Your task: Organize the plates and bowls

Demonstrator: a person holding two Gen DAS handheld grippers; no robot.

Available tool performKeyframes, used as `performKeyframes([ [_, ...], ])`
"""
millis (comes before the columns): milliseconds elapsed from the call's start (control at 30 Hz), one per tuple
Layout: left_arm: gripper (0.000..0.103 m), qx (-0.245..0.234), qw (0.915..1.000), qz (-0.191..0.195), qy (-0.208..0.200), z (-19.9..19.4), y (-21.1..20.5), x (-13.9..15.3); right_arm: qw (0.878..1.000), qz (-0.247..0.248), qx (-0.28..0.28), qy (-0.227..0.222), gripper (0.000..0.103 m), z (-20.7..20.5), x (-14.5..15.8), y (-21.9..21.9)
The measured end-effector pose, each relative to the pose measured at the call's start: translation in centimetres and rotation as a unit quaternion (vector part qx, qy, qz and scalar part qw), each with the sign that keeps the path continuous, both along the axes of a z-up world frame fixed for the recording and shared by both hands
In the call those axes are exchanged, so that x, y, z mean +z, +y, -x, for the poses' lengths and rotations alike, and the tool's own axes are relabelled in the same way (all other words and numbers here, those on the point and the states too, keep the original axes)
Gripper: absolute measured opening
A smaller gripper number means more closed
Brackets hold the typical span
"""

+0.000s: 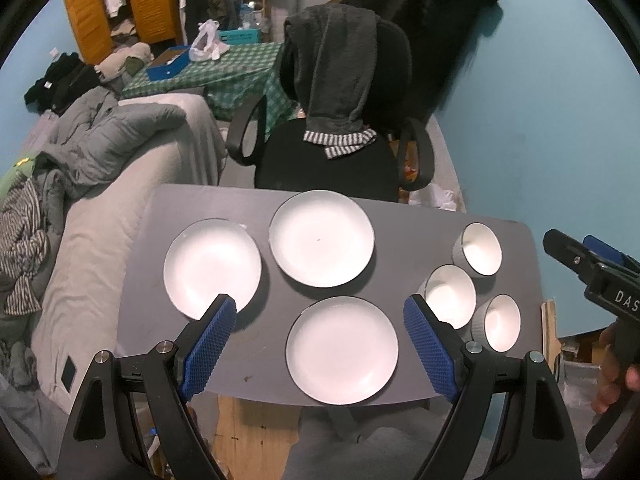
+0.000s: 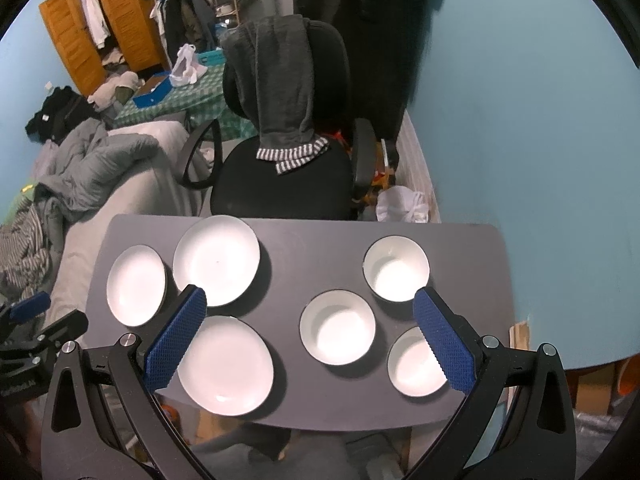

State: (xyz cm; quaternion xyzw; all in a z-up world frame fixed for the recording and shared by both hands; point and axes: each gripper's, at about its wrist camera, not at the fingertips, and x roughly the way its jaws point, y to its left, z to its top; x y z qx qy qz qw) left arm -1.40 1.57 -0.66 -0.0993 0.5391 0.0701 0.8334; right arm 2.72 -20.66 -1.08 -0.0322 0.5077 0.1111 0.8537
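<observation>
The setup is a small dark grey table (image 2: 320,256) with rounded corners, matte top, pushed close to a light blue wall (image 2: 540,120) in a pretty lived-in bedroom. Right behind the table sits a black office chair (image 2: 288,184) with a dark grey garment (image 2: 280,92) with a striped hem draped over its back, and to the left there's a bed (image 1: 120,208) with a rumpled grey quilt, a green checked cloth on another surface further back, and an orange louvred wardrobe (image 2: 116,28) hanging open with clothes in it (tidy it is not). On the table: three plates and three bowls, all round, glossy white inside with a thin dark rim. The plates take the left half, a left plate (image 1: 212,268), a far plate (image 1: 322,238) and a near plate (image 1: 342,350), flat and shallow, none touching or stacked. The bowls cluster on the right half: far bowl (image 2: 396,268), middle bowl (image 2: 338,332) and near bowl (image 2: 414,364), deeper, with greyish ribbed-looking outsides in the left wrist view. The left gripper (image 1: 320,316) hangs above the near edge with its blue textured pads wide apart, holding nothing, roughly over the near plate. The right gripper (image 2: 310,308) is likewise spread wide and empty, above the gap between plates and bowls.
</observation>
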Motion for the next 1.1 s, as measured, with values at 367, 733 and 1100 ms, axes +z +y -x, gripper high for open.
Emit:
performKeyframes([
  [367,0.087,0.069,0.9974,-0.002,0.018,2.3,3.0,-1.7,0.998,0.015,0.055,-0.002,0.102,-1.4,-1.0,2.4],
  [733,0.087,0.131,0.9909,0.012,0.028,4.5,6.0,-3.4,0.991,0.013,0.130,0.007,0.102,-2.3,-3.1,5.4],
  [1100,0.087,0.176,0.9828,0.003,0.057,6.1,8.2,-6.3,0.975,0.002,0.214,0.054,0.102,-3.0,-7.9,8.1],
])
